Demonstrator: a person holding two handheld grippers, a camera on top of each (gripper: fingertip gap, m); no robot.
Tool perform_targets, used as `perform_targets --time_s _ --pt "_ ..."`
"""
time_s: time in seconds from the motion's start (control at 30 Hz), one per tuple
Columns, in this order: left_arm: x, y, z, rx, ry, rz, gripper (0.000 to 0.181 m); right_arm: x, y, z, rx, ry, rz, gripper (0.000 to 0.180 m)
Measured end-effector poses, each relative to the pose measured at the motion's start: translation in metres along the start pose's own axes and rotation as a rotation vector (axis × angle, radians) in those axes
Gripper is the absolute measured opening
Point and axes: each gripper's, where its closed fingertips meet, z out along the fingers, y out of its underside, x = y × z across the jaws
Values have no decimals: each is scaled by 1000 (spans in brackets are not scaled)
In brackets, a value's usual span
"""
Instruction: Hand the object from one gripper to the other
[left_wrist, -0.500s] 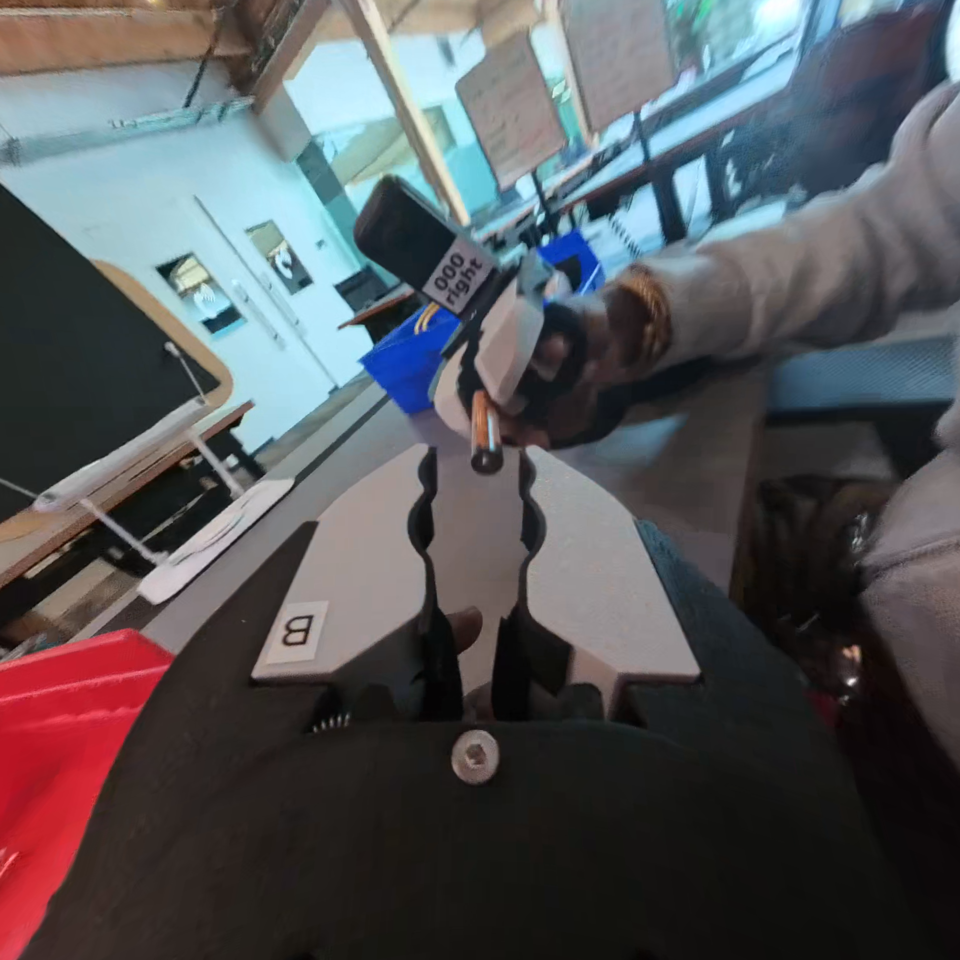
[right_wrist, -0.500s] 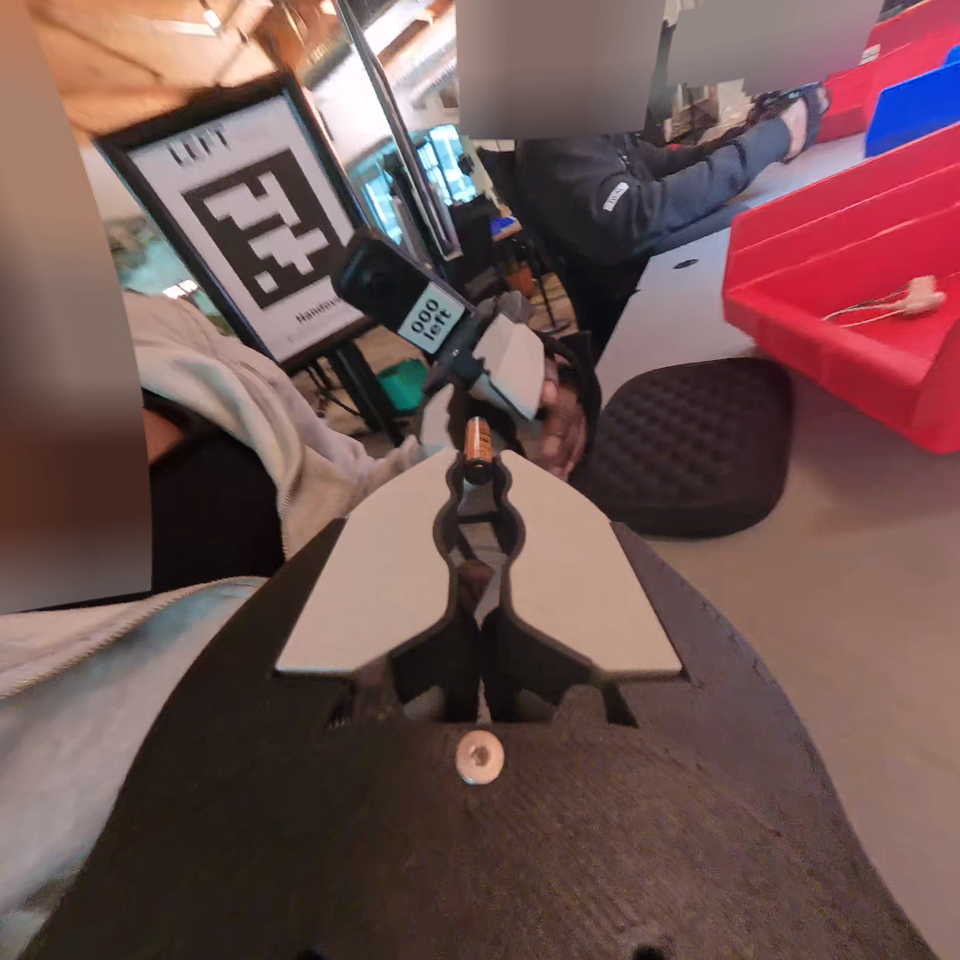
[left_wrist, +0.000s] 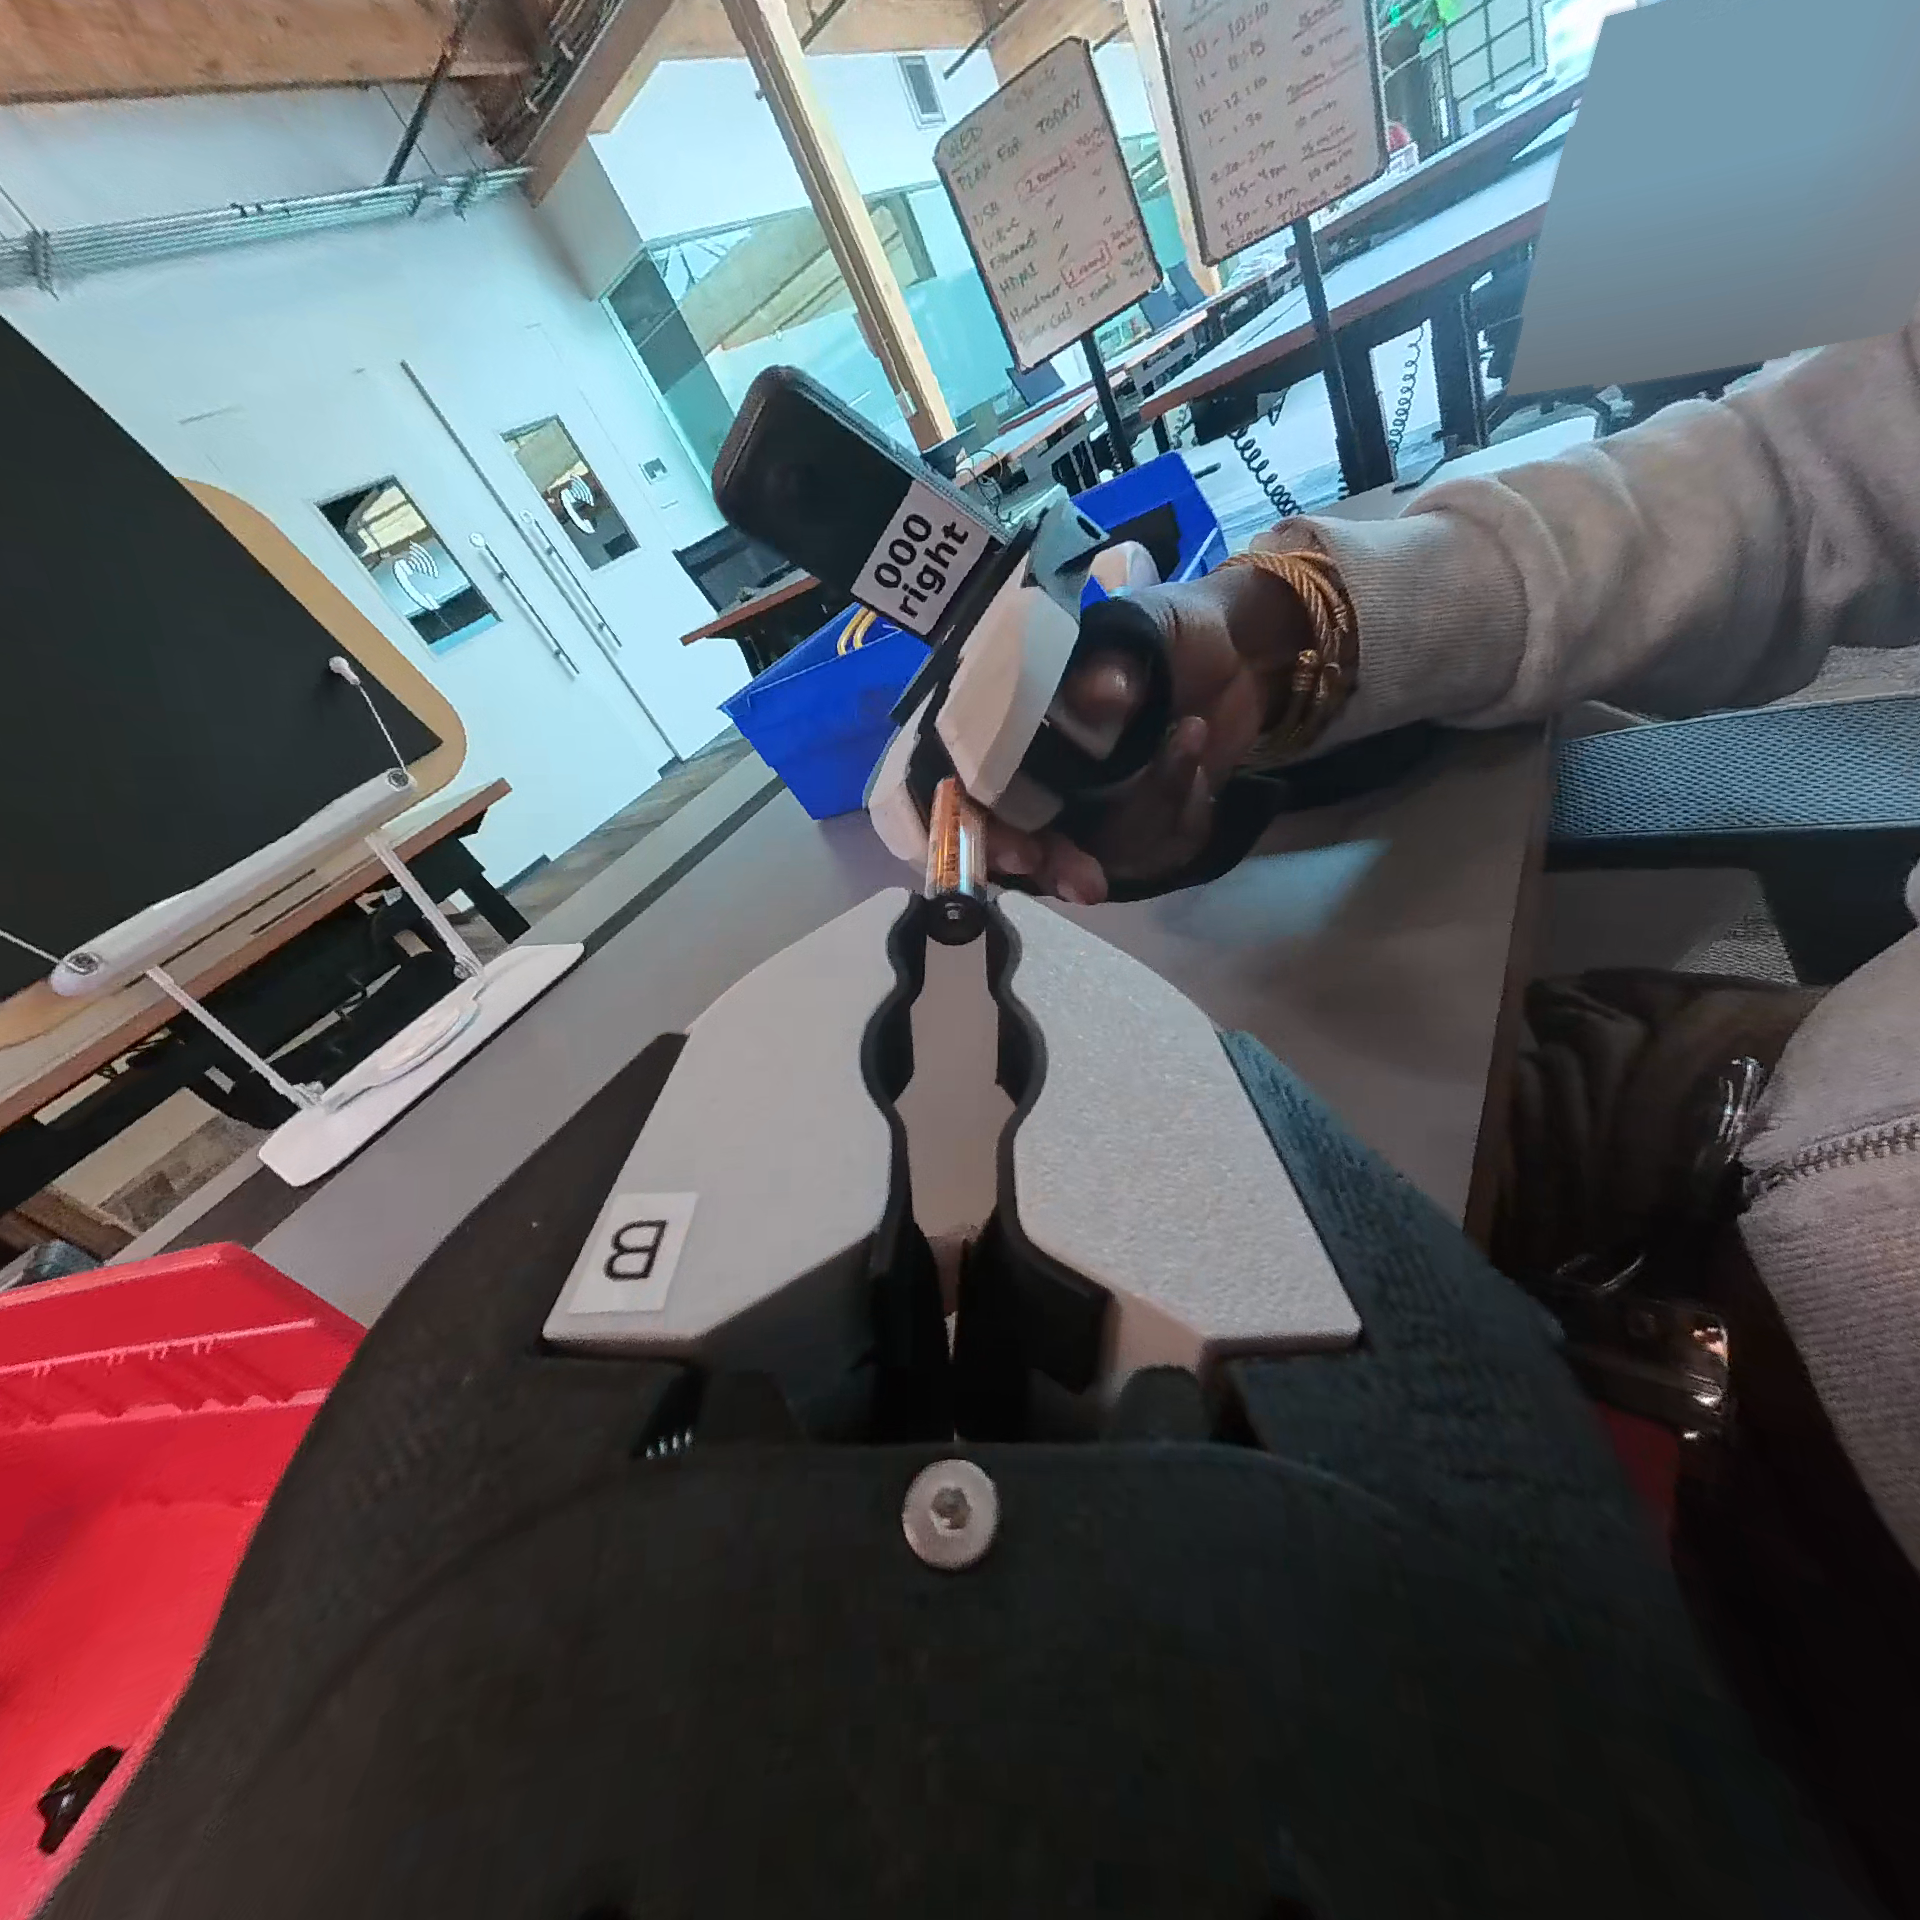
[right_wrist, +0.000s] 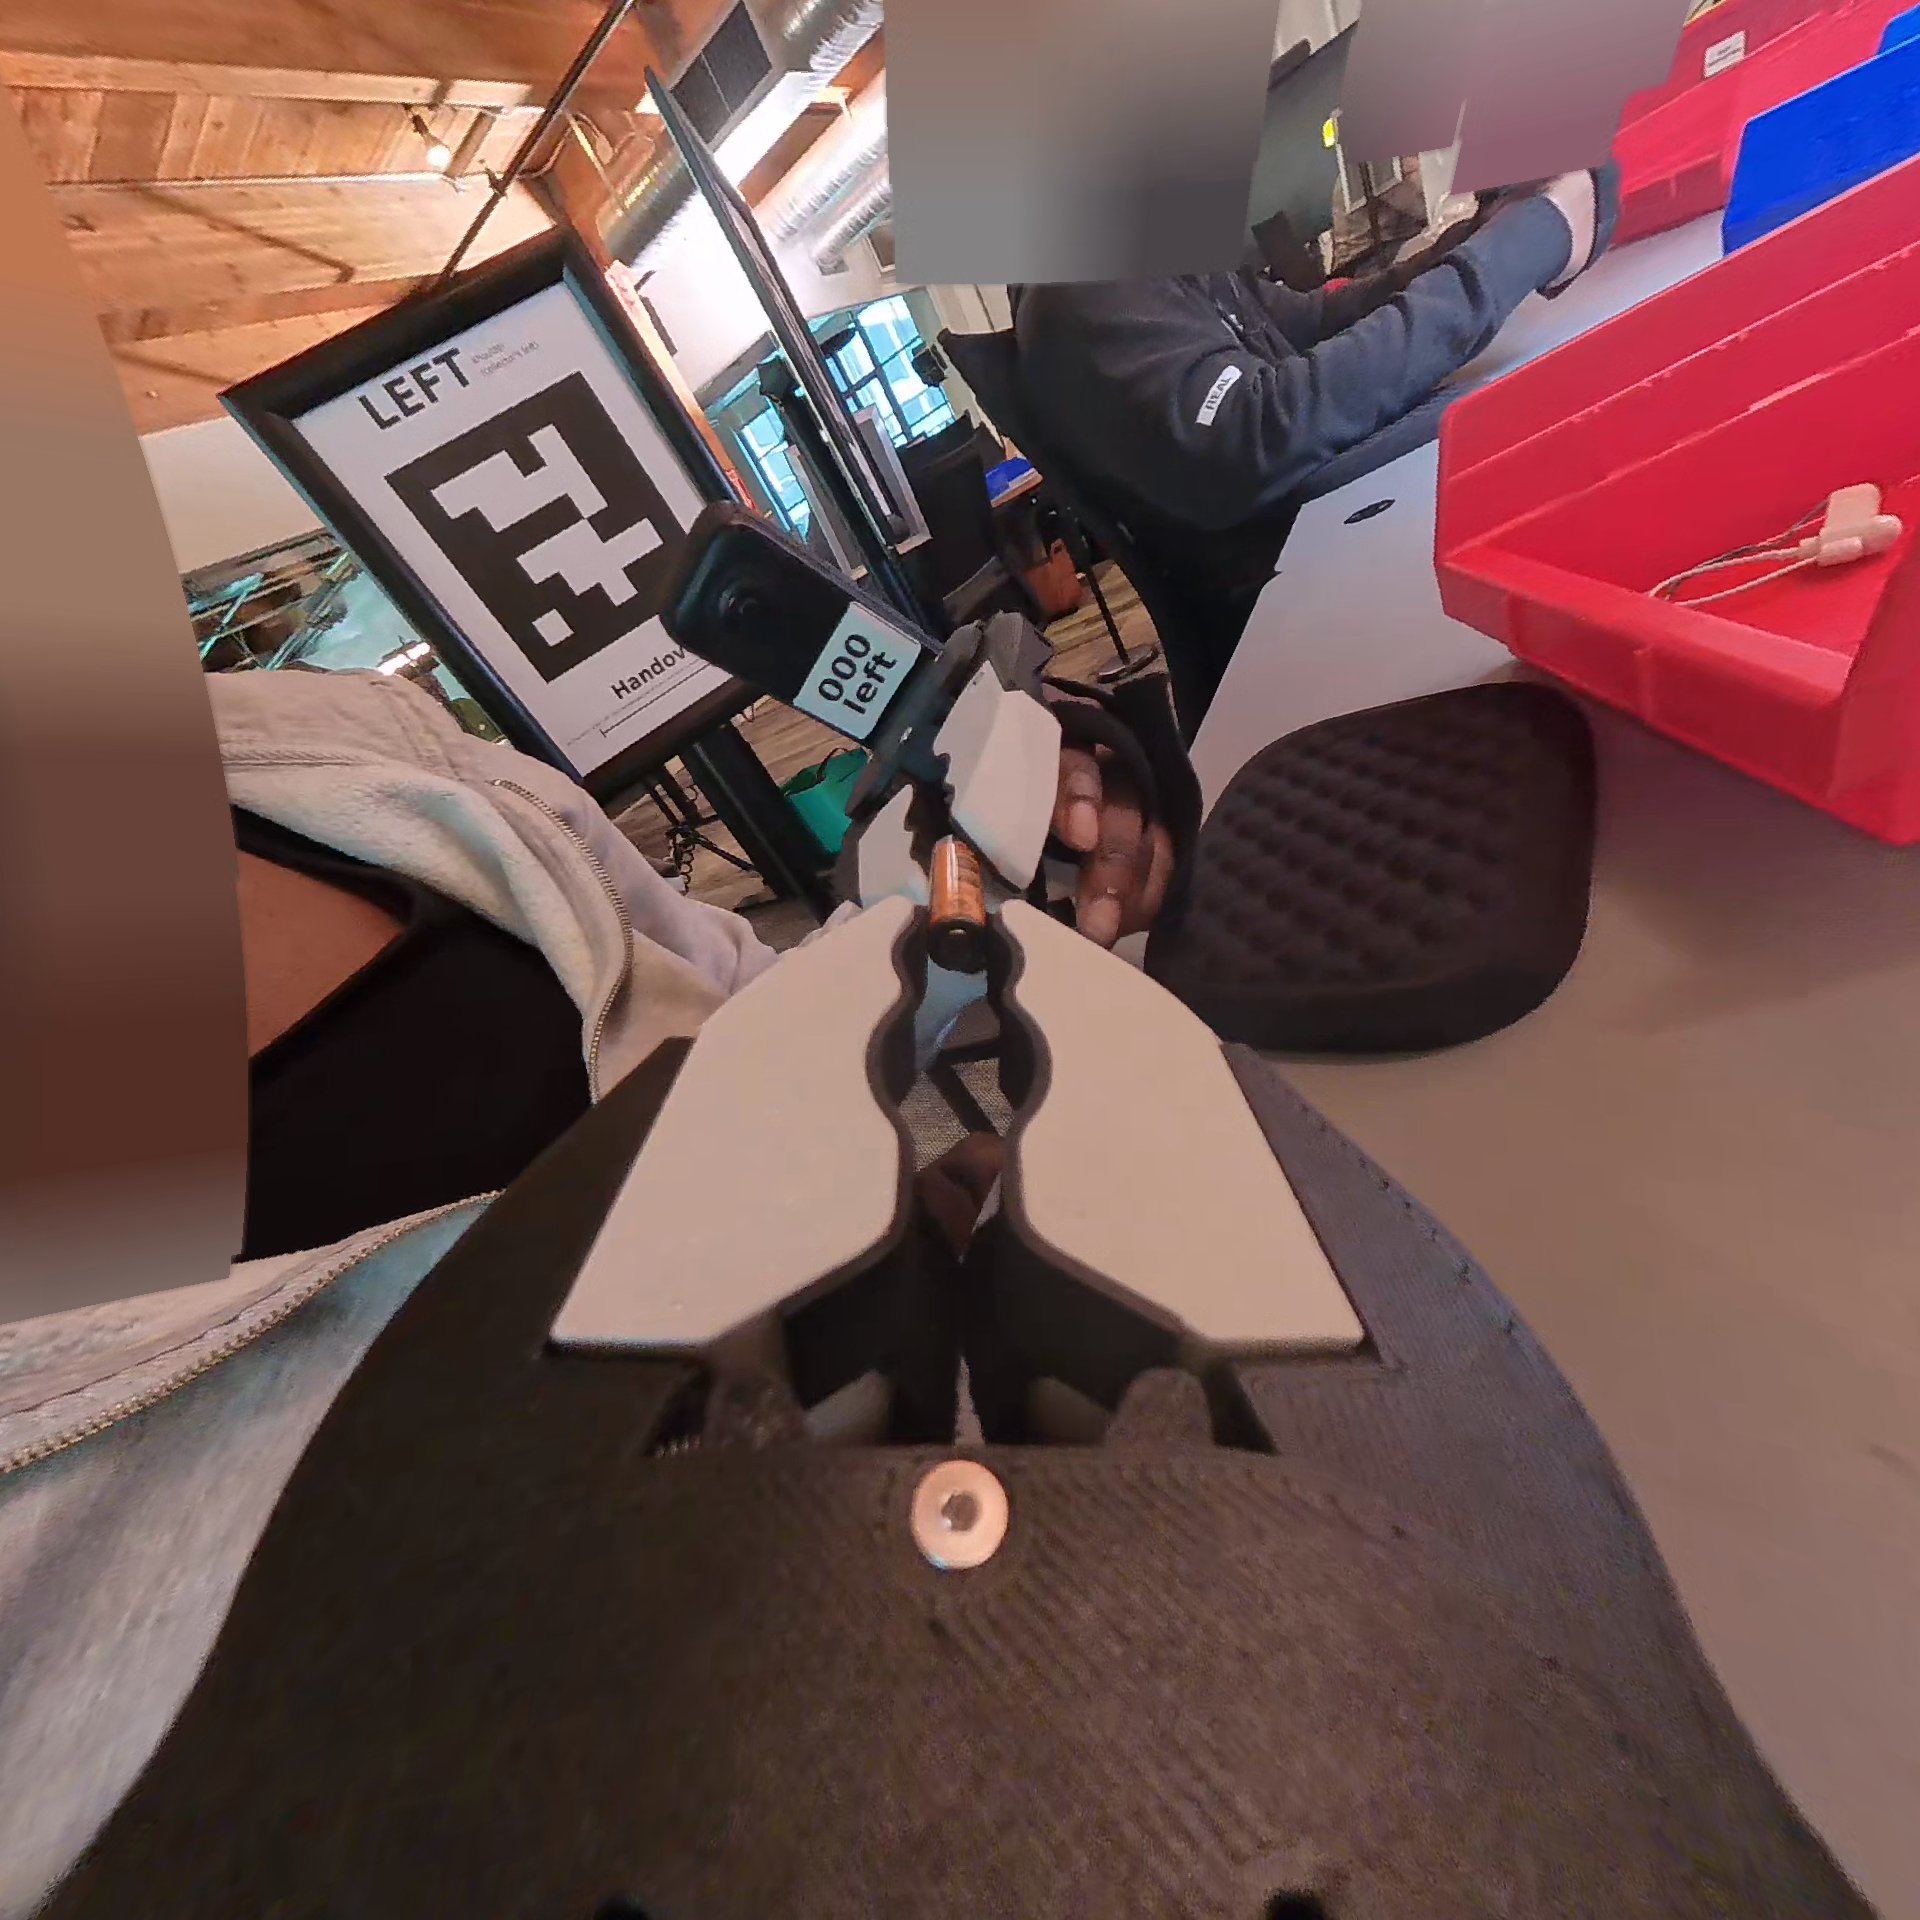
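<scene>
red bin (right_wrist: 1558, 582), black pad (right_wrist: 1382, 883), blue bin (left_wrist: 831, 717)

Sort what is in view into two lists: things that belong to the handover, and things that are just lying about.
Belongs to the handover:
- battery, gripped at both ends
- right gripper, shut on it
- left gripper, shut on its other end

Just lying about:
- red bin holding a white cable
- blue bin
- black cushion
- desk lamp
- framed marker sign

My left hand-held gripper (left_wrist: 951, 920) meets my right hand-held gripper (right_wrist: 956, 935) tip to tip, blocking both ahead. Right of mine, bare bench (right_wrist: 1662, 1195) lies open up to the black pad (right_wrist: 1382, 873) and red bin (right_wrist: 1662, 582).
</scene>
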Motion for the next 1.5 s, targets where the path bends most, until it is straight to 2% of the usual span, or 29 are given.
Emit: perform_targets --time_s 0.07,0.1,0.27,0.37,0.47,0.57,0.63,0.7,0.8,0.93,1.1,1.27,1.33,1.37,1.4,1.5 --pt "-1 -1 0 6 -12 12 12 0 0 0 2 -2 11 10" --pt "0 -2 0 13 -16 21 18 1 0 0 1 2 15 10" --pt "1 -1 1 1 -2 -1 11 2 2 1 -2 -9 52 10" --pt "0 -1 1 -8 9 -97 11 4 2 1 2 6 27 10" --pt "-6 -5 0 15 38 -351 10 1 -1 0 -1 34 -113 23" --pt "-3 -12 -5 79 150 -591 10 1 -4 0 -28 143 -382 31" --pt "-3 -12 -7 94 178 -661 10 -1 -4 0 -46 199 -528 30" --pt "0 -10 -6 75 202 -678 10 -3 -4 2 -55 214 -590 29" --pt "6 -10 -5 61 231 -679 10 -3 -2 3 -68 229 -640 25" --pt "11 -10 -3 52 259 -679 10 -10 0 4 -65 202 -697 11" --pt "11 -16 -6 91 283 -702 10 -13 1 5 -65 186 -711 18" --pt "14 -19 -7 100 308 -703 10 -17 2 6 -65 166 -731 11" --pt "13 -19 -7 110 290 -641 11 -17 2 6 -66 154 -690 10" --pt "12 -21 -7 127 262 -584 19 -17 2 6 -65 142 -647 10" --pt "9 -23 -7 151 219 -514 29 -16 2 6 -61 128 -594 10" --pt "3 -22 -6 140 78 -228 36 -12 0 4 -32 91 -409 10"
